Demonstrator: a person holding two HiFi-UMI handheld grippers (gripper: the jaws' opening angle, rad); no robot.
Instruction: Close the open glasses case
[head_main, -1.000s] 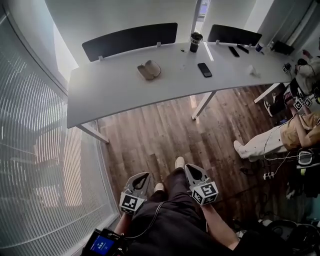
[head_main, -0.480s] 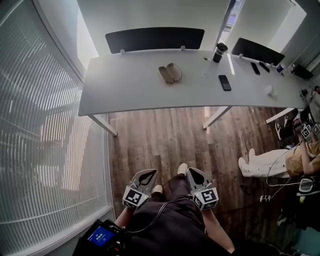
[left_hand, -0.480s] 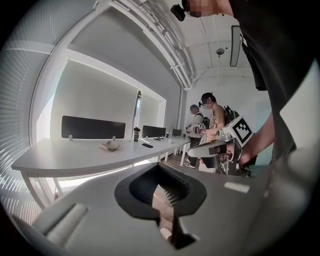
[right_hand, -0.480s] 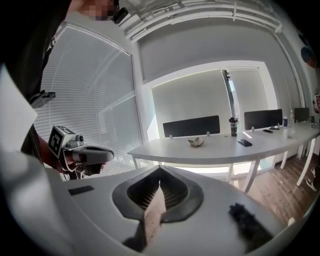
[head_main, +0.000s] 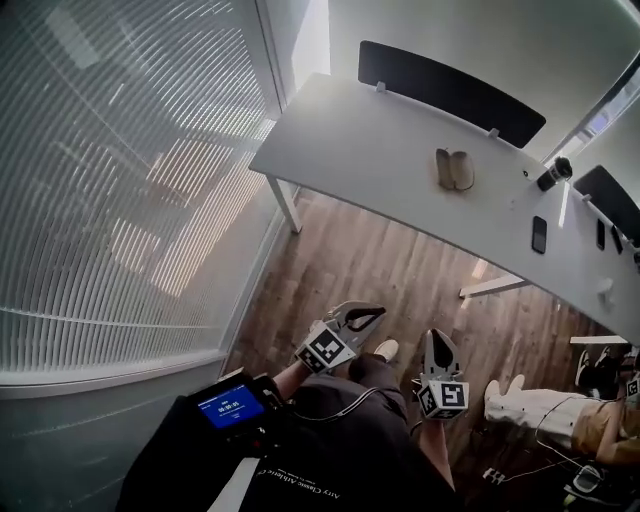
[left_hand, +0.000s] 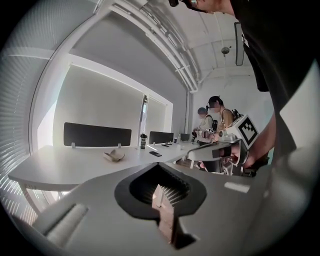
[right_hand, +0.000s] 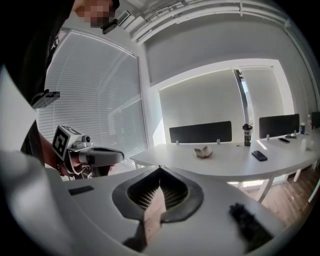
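Note:
The open glasses case (head_main: 455, 169) lies on the white table (head_main: 360, 140), tan, with both halves spread apart. It also shows far off as the case (left_hand: 114, 156) in the left gripper view and the case (right_hand: 203, 151) in the right gripper view. My left gripper (head_main: 376, 312) and right gripper (head_main: 437, 336) hang low over the wooden floor by the person's legs, well short of the table. Both are shut with nothing between the jaws, as seen on the left gripper (left_hand: 159, 190) and right gripper (right_hand: 158, 192).
A black phone (head_main: 539, 234) and a dark tumbler (head_main: 553, 174) stand on the table to the right of the case. Black divider panels (head_main: 450, 90) line its far edge. A blind-covered glass wall (head_main: 120, 180) runs along the left. Other people (left_hand: 214, 120) are at the right.
The head view has swung, so the table and case now sit at the upper right. Both grippers have shifted right and slightly up in that view, still shut and empty.

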